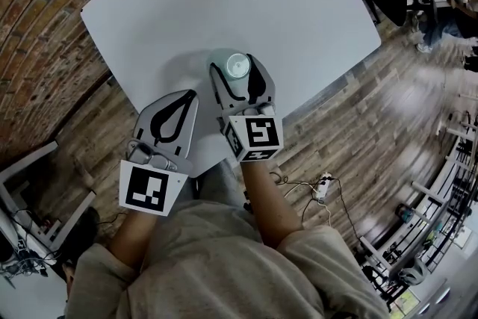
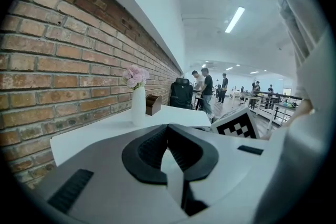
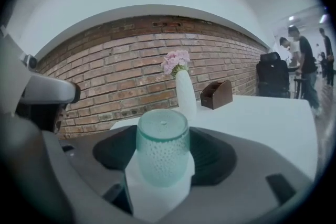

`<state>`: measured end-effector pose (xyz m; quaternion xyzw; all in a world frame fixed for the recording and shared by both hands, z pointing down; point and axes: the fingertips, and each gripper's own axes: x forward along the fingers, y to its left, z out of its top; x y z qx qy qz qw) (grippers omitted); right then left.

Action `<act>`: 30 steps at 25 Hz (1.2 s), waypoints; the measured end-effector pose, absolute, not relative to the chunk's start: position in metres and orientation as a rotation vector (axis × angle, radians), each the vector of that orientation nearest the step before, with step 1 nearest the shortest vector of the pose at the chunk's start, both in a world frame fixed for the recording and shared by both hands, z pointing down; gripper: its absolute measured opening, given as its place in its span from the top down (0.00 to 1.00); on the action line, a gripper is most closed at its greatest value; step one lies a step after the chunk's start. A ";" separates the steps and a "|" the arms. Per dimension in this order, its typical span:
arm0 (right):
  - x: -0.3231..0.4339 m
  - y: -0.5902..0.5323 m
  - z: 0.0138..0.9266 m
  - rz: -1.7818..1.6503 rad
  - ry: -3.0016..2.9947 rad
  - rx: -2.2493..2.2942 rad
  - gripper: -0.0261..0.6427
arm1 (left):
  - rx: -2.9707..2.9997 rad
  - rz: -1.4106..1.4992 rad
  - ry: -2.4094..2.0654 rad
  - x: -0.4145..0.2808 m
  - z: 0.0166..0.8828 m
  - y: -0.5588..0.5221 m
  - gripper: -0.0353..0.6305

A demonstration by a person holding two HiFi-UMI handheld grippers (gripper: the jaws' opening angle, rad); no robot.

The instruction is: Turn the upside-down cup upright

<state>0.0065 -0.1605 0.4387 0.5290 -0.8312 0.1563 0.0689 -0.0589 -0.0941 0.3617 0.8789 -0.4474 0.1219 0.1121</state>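
Shirt (image 1: 224,265) fills the bottom of head view, arms out over a smooth white table (image 1: 299,19). Left gripper (image 1: 190,95) sits at the near edge, jaws fully together, nothing in them, likely parked out of the way. Right gripper (image 1: 237,75) has its 2 ribbed black pads (image 3: 212,155) pressed on the cup (image 3: 163,149) sides, probably so a wrist roll can flip it. Cup: near table edge, base up, translucent green plastic, dimpled, tapered.

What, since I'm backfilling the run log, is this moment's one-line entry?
cup: upside down | right gripper: shut on cup | left gripper: shut, empty | status: not yet upright
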 end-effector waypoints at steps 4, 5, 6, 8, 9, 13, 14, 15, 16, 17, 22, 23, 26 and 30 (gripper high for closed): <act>0.003 -0.158 0.435 0.515 -2.542 1.592 0.50 | 2.578 0.358 -1.319 -0.061 0.360 -0.091 0.93; 0.003 -0.158 0.434 0.524 -2.551 1.592 0.50 | 2.579 0.359 -1.321 -0.061 0.360 -0.090 0.93; 0.002 -0.158 0.433 0.539 -2.561 1.593 0.50 | 2.579 0.358 -1.322 -0.061 0.360 -0.090 0.93; 0.002 -0.158 0.432 0.581 -2.584 1.598 0.50 | 2.578 0.359 -1.324 -0.061 0.361 -0.089 0.93; 0.001 -0.158 0.432 0.607 -2.597 1.600 0.50 | 2.578 0.359 -1.325 -0.061 0.361 -0.089 0.93; 0.001 -0.156 0.432 0.709 -2.631 1.606 0.50 | 2.579 0.352 -1.326 -0.060 0.359 -0.086 0.93; 0.000 -0.156 0.432 0.723 -2.637 1.606 0.50 | 2.580 0.353 -1.327 -0.060 0.359 -0.086 0.93; 0.000 -0.155 0.432 0.736 -2.643 1.605 0.49 | 2.580 0.354 -1.327 -0.060 0.359 -0.085 0.93; -0.001 -0.155 0.432 0.750 -2.649 1.604 0.50 | 2.578 0.356 -1.328 -0.061 0.359 -0.085 0.93; -0.002 -0.154 0.432 0.765 -2.656 1.604 0.50 | 2.575 0.356 -1.329 -0.062 0.359 -0.085 0.93; -0.007 -0.153 0.433 0.874 -2.698 1.598 0.50 | 2.583 0.359 -1.330 -0.062 0.360 -0.083 0.93; -0.007 -0.153 0.433 0.900 -2.707 1.597 0.50 | 2.585 0.360 -1.331 -0.062 0.360 -0.083 0.93; -0.008 -0.152 0.433 0.984 -2.736 1.586 0.50 | 2.586 0.359 -1.332 -0.062 0.359 -0.082 0.93; -0.014 -0.148 0.432 1.100 -2.780 1.567 0.50 | 2.583 0.357 -1.337 -0.064 0.359 -0.078 0.93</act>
